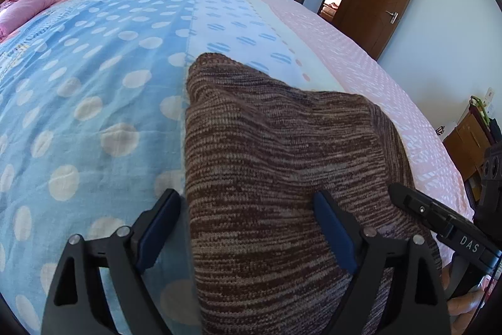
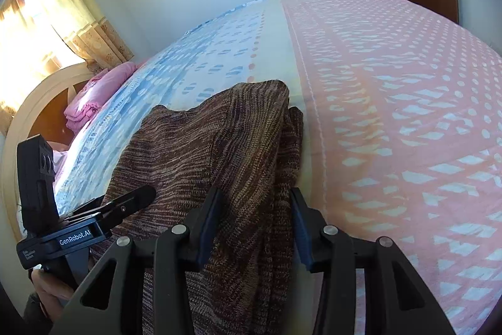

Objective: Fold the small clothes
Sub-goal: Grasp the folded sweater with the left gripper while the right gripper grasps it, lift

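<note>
The brown knit garment (image 1: pixel 276 165) lies on the bedsheet (image 1: pixel 88 102), near edge, bridging the blue and pink panels; its right side is already doubled over. The left gripper (image 1: pixel 248 228) stands wide, straddling the garment's left edge; the right gripper (image 2: pixel 255 225) stands wide around the folded right layer; neither clamps cloth. This placement probably prepares a paired grasp for the next fold.
</note>
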The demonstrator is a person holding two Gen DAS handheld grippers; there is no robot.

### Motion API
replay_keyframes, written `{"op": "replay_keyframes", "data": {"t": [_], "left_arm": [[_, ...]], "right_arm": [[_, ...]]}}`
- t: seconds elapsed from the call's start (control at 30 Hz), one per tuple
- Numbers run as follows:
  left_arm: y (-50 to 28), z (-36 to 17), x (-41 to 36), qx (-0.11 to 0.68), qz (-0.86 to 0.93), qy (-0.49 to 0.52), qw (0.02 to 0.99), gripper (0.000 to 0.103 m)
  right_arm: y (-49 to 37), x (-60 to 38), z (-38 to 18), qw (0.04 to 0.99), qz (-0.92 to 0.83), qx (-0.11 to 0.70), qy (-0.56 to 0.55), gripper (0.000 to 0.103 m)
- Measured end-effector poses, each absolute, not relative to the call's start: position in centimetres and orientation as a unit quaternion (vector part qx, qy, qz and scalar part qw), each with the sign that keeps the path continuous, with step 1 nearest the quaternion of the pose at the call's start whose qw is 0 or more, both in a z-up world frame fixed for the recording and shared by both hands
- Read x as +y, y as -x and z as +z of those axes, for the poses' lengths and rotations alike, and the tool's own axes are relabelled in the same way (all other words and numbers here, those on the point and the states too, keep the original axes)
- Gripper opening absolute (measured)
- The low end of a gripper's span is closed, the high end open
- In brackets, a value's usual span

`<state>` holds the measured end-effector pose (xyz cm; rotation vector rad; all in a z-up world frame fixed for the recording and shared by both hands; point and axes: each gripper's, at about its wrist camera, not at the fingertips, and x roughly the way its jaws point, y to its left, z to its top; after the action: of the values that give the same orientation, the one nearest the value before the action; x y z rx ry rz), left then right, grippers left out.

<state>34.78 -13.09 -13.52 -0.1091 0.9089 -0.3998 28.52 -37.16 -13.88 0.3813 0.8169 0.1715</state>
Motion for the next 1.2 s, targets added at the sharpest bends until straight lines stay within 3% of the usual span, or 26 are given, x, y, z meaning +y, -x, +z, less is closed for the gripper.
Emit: {"op": "replay_keyframes", "data": {"t": [0.3,0.37,0.43,0.57,0.67,0.73,0.87,0.9,0.97,1.0,1.03,1.1,1.2], "left_arm": [[-34.8,-13.6,-13.2,0.435,-0.192,0.051,0.878,0.089],[-34.7,-13.5,-13.3,0.432,-0.191,0.049,0.880,0.084],[-34.3,-13.4,-13.2,0.427,-0.193,0.049,0.882,0.073],[-34.2,-13.4,-13.2,0.422,-0.194,0.055,0.884,0.064],[-34.1,-13.3,-13.1,0.419,-0.193,0.057,0.885,0.059],[-34.2,-13.3,-13.3,0.419,-0.192,0.052,0.886,0.060],[-34.4,-13.4,-13.4,0.424,-0.196,0.053,0.883,0.066],[-34.5,-13.4,-13.4,0.425,-0.197,0.053,0.882,0.067],[-34.5,-13.4,-13.5,0.425,-0.197,0.050,0.882,0.068],[-34.5,-13.4,-13.5,0.423,-0.197,0.049,0.883,0.066],[-34.3,-13.3,-13.5,0.418,-0.197,0.048,0.885,0.056],[-34.0,-13.1,-13.5,0.406,-0.204,0.051,0.890,0.039],[-33.8,-12.9,-13.4,0.399,-0.205,0.051,0.892,0.037]], "right_arm": [[-28.7,-36.4,-13.7,0.901,0.074,0.395,-0.165,0.049],[-28.7,-35.8,-13.5,0.905,0.069,0.394,-0.145,0.045],[-28.6,-34.9,-13.2,0.910,0.073,0.391,-0.121,0.034],[-28.4,-33.8,-12.9,0.917,0.057,0.385,-0.087,0.032],[-28.5,-34.5,-13.1,0.913,0.062,0.388,-0.107,0.035],[-28.8,-35.4,-13.5,0.908,0.055,0.393,-0.131,0.047],[-28.9,-36.0,-13.8,0.904,0.067,0.395,-0.153,0.048],[-28.8,-35.8,-13.7,0.905,0.068,0.393,-0.147,0.046],[-28.7,-35.1,-13.4,0.910,0.073,0.387,-0.130,0.027],[-28.6,-34.7,-13.1,0.915,0.066,0.381,-0.117,0.024],[-28.4,-34.4,-13.0,0.918,0.061,0.377,-0.110,0.020],[-28.2,-34.0,-12.6,0.923,0.050,0.368,-0.098,0.018],[-27.9,-32.6,-11.9,0.931,0.027,0.360,-0.052,0.017]]}}
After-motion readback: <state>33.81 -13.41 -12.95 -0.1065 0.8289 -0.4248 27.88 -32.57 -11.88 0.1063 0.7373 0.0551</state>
